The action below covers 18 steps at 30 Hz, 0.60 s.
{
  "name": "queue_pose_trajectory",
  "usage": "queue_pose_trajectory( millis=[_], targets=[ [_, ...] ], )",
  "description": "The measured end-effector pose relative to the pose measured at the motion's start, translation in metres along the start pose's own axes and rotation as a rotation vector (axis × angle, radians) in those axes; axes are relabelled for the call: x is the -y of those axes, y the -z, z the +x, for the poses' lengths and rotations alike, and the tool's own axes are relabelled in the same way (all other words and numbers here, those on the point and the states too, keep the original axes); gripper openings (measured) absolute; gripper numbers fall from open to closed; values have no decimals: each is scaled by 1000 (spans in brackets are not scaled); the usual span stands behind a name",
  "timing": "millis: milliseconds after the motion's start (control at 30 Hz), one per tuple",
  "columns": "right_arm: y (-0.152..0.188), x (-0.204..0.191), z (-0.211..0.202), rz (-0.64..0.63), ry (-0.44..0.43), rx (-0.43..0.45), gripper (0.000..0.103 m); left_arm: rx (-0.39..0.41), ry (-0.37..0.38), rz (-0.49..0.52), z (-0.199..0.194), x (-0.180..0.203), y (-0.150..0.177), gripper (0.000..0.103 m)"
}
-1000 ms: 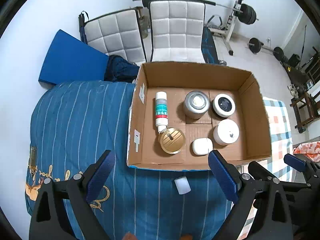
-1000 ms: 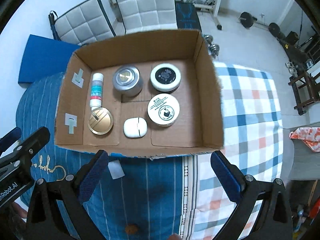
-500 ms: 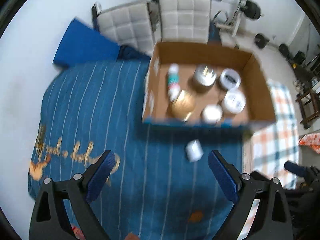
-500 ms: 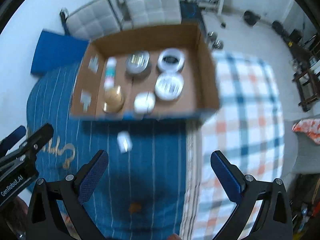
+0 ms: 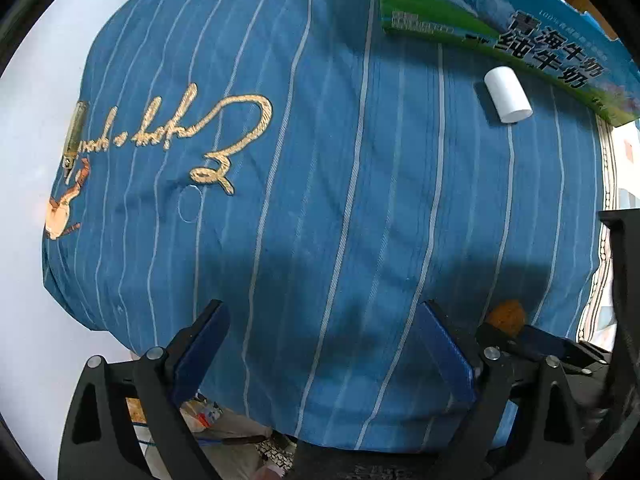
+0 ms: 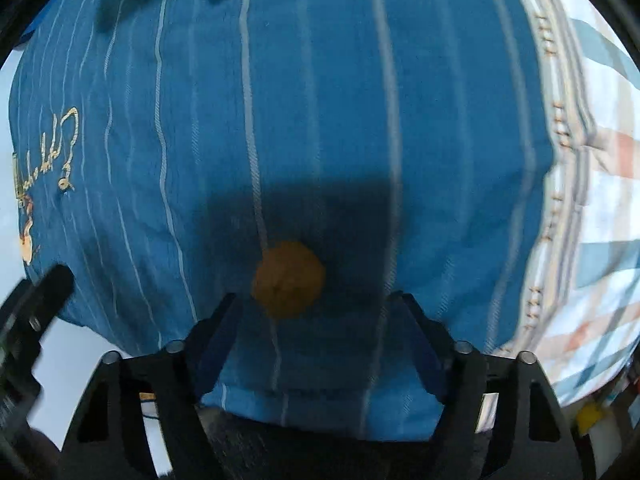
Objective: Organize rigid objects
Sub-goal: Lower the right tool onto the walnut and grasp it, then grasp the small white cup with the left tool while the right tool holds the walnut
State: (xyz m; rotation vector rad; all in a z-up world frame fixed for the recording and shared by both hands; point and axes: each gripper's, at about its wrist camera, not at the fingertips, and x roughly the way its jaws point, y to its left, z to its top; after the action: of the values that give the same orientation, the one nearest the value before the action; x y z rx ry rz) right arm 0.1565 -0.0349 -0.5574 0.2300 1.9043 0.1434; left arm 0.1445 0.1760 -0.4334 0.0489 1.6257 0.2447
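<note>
The right gripper is closing its jaws around the small bumpy orange ball at 12 o'clock, not pinching yet. It might roll away on the soft blue striped blanket. The left gripper is spread, holding nothing.

cap on cloth, beside box

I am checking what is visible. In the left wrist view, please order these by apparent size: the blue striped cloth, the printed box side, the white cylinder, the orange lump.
1. blue striped cloth
2. printed box side, cut off by the frame
3. white cylinder
4. orange lump, partly hidden behind the gripper, so its rank against the cylinder is unsure.
</note>
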Motion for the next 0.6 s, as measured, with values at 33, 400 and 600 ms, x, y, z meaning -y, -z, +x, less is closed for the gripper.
queue_pose_trajectory(
  millis=[33, 400, 600],
  targets=[
    [0, -5, 4, -12, 9, -5, 55, 2, 2, -2, -1, 1, -2, 96],
    [-28, 40, -53, 2, 79, 152, 36, 46, 277, -44, -21, 50, -94, 96],
    [-56, 80, -90, 89, 83, 243, 36, 13, 286, -22, 0, 87, -143, 92]
  ],
)
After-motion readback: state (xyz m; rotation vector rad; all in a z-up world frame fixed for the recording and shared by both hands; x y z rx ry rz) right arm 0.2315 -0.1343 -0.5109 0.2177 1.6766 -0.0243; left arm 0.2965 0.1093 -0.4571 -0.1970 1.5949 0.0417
